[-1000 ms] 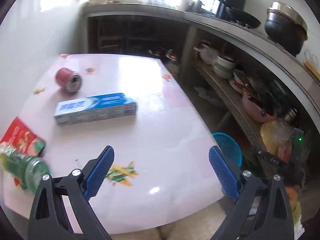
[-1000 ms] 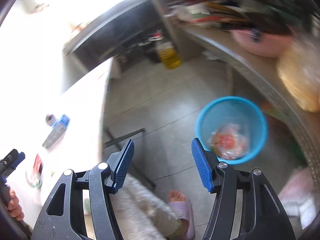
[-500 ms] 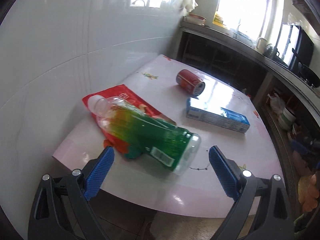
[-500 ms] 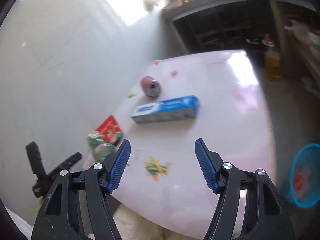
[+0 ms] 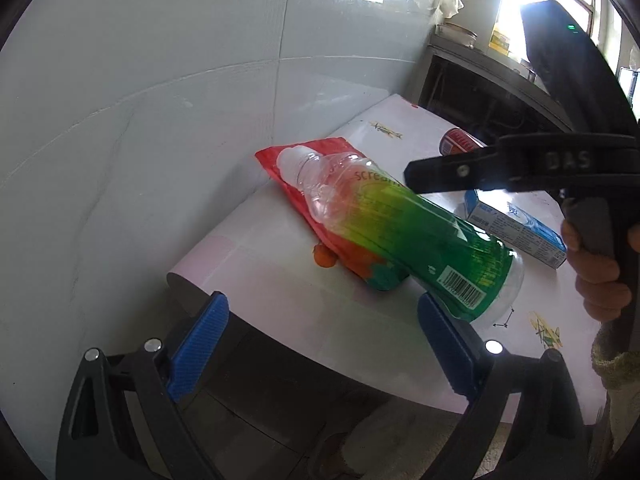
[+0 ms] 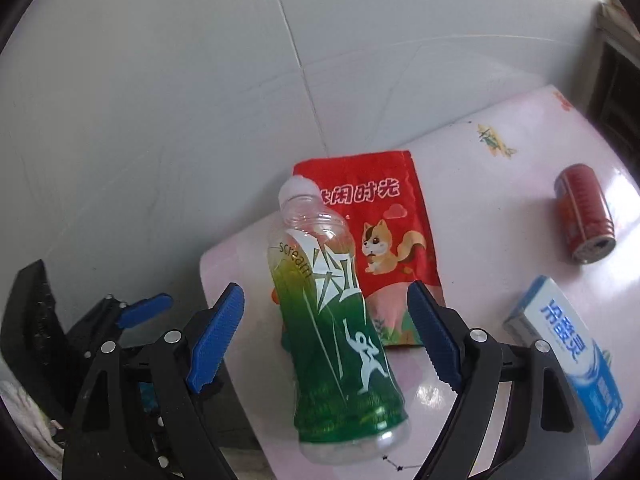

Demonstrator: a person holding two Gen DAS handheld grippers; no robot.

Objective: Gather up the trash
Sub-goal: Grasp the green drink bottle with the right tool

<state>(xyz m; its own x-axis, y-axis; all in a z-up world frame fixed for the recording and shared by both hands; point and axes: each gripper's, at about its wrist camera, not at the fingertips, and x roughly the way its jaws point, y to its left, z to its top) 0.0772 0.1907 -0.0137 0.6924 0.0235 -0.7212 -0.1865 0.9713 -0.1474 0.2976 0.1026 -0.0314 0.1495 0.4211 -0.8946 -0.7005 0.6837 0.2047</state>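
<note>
While the green plastic bottle (image 6: 340,344) lies on the red snack pouch (image 6: 384,232), the right gripper (image 6: 326,334) straddles it with jaws opening, pads clear, and must lower and clamp; the left gripper (image 5: 320,344) hangs unclenched beside the bottle.

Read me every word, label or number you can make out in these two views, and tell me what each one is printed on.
"scream": plastic bottle, on its label near the neck.
"休闲时光": red snack pouch, along its top.
"DAS": black arm of the right gripper, embossed.
Large blue Chinese characters: blue and white box, too skewed to read surely.
Barcode digits on the bottle and the fine print on the box: too small.
Red can: no readable text.
</note>
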